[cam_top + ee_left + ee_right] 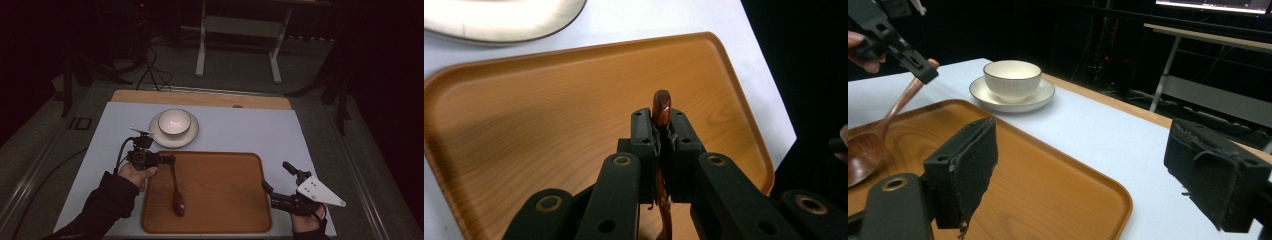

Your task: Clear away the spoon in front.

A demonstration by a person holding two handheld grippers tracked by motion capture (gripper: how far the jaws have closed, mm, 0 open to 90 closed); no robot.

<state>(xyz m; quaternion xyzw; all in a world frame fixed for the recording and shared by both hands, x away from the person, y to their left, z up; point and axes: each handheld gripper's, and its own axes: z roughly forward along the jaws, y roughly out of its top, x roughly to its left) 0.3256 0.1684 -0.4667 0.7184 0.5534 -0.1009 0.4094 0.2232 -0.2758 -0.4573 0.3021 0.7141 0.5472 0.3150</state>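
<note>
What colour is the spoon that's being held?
Glossy reddish-brown, like varnished wood; the spoon shows best in the left gripper view.

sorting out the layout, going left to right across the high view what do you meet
left claw shut on the wooden spoon → wooden tray → right claw, open. The bowl on its saucer overlaps the left claw's span, so it is left out.
</note>
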